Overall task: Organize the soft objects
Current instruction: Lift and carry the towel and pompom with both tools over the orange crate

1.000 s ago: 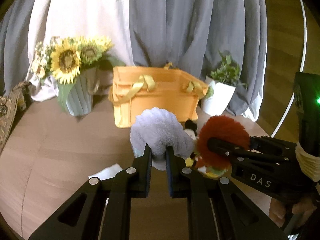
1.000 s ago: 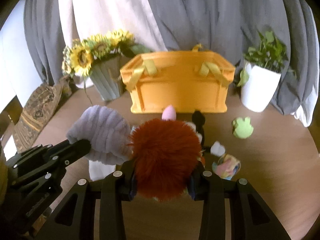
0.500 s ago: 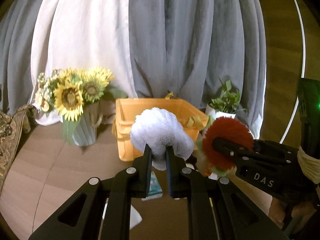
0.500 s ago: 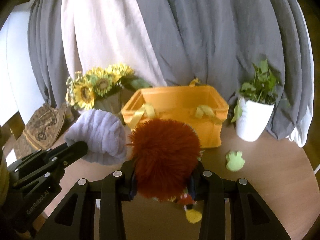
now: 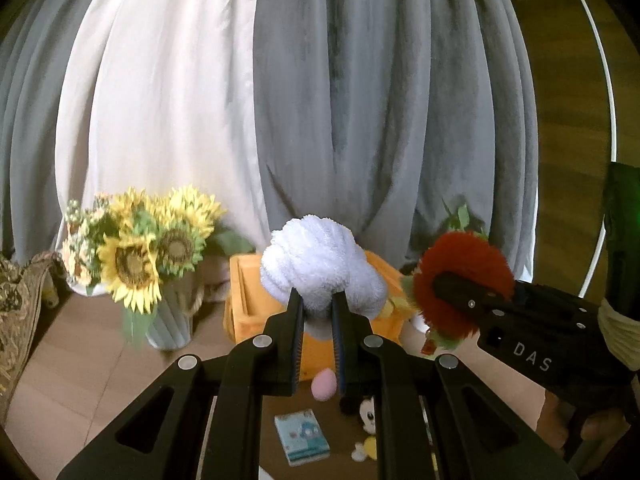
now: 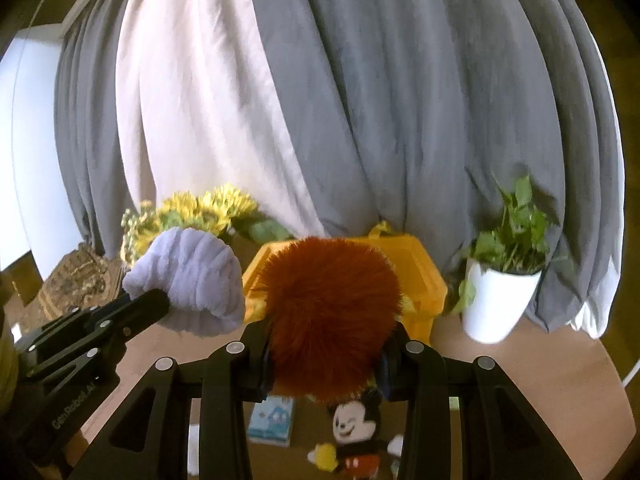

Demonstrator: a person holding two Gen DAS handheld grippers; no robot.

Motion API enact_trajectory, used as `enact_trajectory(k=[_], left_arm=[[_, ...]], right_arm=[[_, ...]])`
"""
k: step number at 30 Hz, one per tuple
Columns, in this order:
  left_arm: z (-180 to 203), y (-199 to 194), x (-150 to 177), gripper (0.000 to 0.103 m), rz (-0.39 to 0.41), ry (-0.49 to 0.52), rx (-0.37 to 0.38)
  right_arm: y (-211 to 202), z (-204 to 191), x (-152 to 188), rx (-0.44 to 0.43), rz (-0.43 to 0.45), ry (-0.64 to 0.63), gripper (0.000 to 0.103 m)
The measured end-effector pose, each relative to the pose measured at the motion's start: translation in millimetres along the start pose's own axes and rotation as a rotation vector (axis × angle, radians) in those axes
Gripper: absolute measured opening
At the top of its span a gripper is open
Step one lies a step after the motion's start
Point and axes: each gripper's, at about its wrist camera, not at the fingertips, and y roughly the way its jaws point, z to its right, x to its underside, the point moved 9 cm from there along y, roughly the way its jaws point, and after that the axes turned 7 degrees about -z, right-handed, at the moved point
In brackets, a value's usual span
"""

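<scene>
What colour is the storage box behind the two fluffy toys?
Orange box; the right wrist view shows it best.

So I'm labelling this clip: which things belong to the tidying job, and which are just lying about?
Part of the job:
- white fluffy toy, gripped by the left tool
- red furry toy, gripped by the right tool
- orange basket
- mouse plush
- pink egg

Lying about:
- sunflowers
- potted plant
- curtains

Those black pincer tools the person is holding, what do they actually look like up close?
Both are matte black plastic. The left gripper has two flat angular fingers with triangular cut-outs, round silver bolt heads and blue-edged pads. The right gripper is built the same. From the side, the right one carries white letters "DAS", the left one "GenRobot.AI". A pale band wraps the right one's handle, with a green light above it.
</scene>
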Motion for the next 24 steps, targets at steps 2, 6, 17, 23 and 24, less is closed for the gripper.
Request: enact_trajectory(k=[2,6,17,23,24], left_arm=[[-0.4,2.1,-6.4,0.014,0.015,0.004,-0.006],[-0.4,10.9,-17.6,0.014,0.035,0.014,-0.018],[-3.9,46.0,-38.6,0.014,0.053,0.029,-0.053],[-8.1,69.5,-48.4,0.014,0.044,0.035,-0.063],[-9.2,73.5,-49.4,0.014,0.042,0.035,-0.063]], right_arm=[[1.6,0.7,-8.0,0.001,0.019,-0.004,0.039],[8.2,1.9,-19.4,-0.01,0.039,-0.012,0.039],[37.0,14.6,-47.6,-0.017,0.068,-0.025,0.039],[60.2,21.8,-62.4,-0.021,0.065,-0.03,0.039],[64.2,22.7,-64.1,-0.022,0.062,-0.029,0.039]])
